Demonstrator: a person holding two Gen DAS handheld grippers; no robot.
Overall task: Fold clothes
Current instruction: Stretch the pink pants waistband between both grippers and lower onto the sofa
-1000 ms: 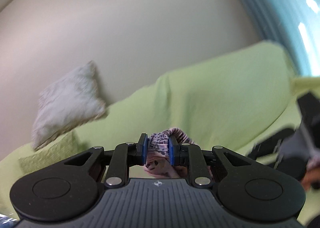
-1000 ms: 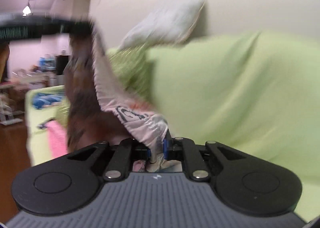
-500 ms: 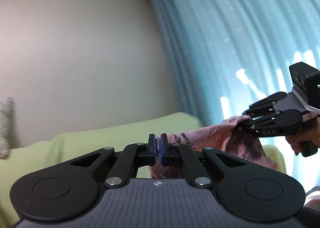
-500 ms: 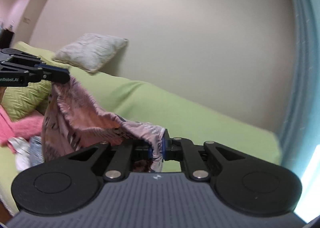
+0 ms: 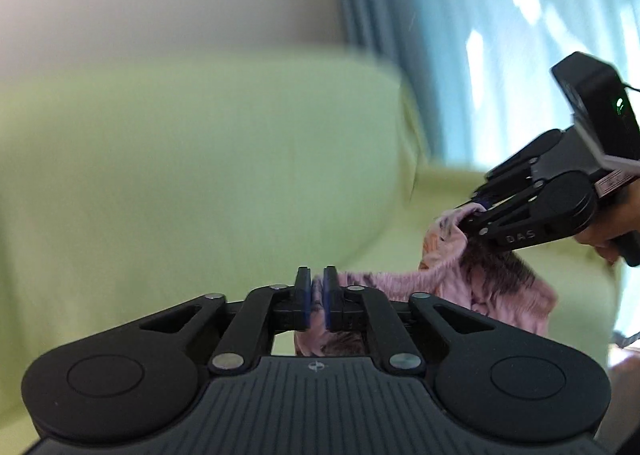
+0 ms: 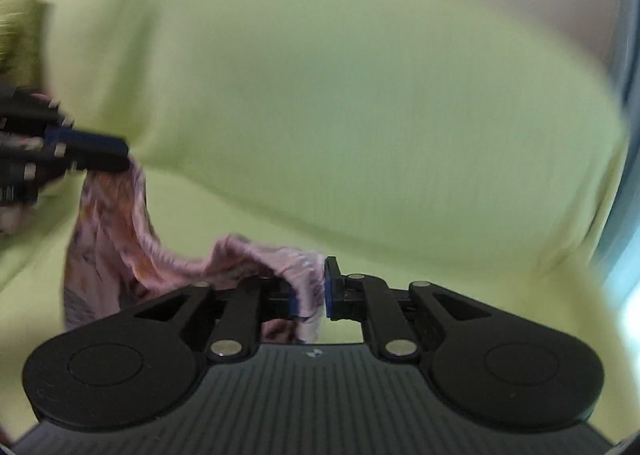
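Left wrist view: both grippers — left (image 5: pixel 316 295), right (image 5: pixel 474 211) — pinch a soft, crumpled pink patterned garment (image 5: pixel 492 287) slung between them.

Both views have swung downward: the green sofa (image 5: pixel 192 175) now fills them, and the pink garment (image 6: pixel 120 239) sags lower between the grippers.

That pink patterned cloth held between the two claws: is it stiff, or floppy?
Probably floppy: the pink cloth sags between the left claw and right claw and bunches in folds. Likely light too, since a small pinch at each edge seems to carry it.
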